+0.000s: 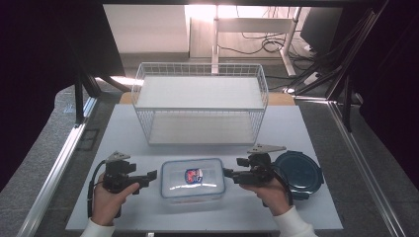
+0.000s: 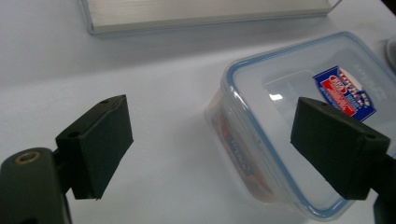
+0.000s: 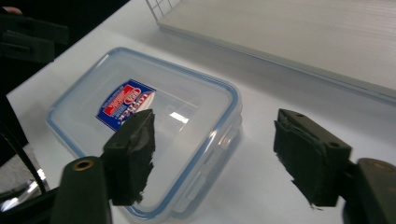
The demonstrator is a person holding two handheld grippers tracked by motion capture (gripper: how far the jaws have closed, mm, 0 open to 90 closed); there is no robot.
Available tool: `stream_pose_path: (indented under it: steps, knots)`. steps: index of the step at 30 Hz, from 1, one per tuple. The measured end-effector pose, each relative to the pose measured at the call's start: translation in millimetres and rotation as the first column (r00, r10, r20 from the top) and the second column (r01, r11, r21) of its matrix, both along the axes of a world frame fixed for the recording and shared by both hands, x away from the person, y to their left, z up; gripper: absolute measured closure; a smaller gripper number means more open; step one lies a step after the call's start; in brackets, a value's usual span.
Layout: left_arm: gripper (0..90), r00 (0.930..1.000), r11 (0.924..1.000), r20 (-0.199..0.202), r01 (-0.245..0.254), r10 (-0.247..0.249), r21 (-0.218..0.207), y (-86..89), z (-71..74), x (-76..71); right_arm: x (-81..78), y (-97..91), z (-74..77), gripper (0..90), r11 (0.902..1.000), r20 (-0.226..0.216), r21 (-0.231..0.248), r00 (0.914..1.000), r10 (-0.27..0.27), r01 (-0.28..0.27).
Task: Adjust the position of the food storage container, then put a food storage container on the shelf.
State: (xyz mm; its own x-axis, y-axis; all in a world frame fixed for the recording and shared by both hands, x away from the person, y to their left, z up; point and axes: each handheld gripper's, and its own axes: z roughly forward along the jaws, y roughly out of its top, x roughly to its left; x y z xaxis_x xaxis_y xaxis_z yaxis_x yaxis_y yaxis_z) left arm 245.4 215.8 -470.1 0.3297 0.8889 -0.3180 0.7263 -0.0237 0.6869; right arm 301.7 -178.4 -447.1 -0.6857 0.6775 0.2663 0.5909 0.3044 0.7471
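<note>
Container (image 1: 192,179) lidded, contents unclear | left gripper (image 1: 148,177) fingers apart, empty | right gripper (image 1: 228,174) likewise

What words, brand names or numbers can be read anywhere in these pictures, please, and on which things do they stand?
None can be read.
Red, white and blue sticker on the lid of the clear container: it carries print, but too blurred to read in the high view and in both gripper views.
Red band on the container's side wall: blurred, unreadable.
Round dark blue lid, wire rack: no text visible.
</note>
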Motion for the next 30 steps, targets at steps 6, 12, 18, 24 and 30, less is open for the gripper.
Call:
stream_pose_path:
  steps: [6,12,18,24,30]
  knots:
    - [8.7,0.9998,0.9993,-0.013,0.012,-0.013,-0.035,-0.8,0.8,1.7,1.2,-2.2,-3.8,19.5,0.9984,-0.048,0.056,0.9988,-0.006,0.009]
    - [6.2,0.9987,0.9947,-0.045,0.021,-0.026,-0.101,-1.9,-2.2,3.1,0.6,2.4,-15.5,15.2,0.9985,-0.101,0.052,0.9948,-0.01,0.015]
    - [3.4,0.995,0.974,-0.098,-0.004,-0.019,-0.227,3.5,-9.9,5.3,5.0,5.7,-26.0,13.5,0.9974,-0.166,0.07,0.9861,-0.007,0.019]
    - [4.2,0.991,0.9659,-0.126,0.012,-0.046,-0.259,2.9,-18.5,8.5,13.4,4.0,-33.0,12.0,0.9925,-0.231,0.113,0.9728,-0.02,0.048]
    - [4.8,0.9859,0.9586,-0.149,0.032,-0.077,-0.283,-5.2,-26.0,11.0,16.3,4.6,-42.2,11.6,0.989,-0.289,0.136,0.9573,-0.017,0.058]
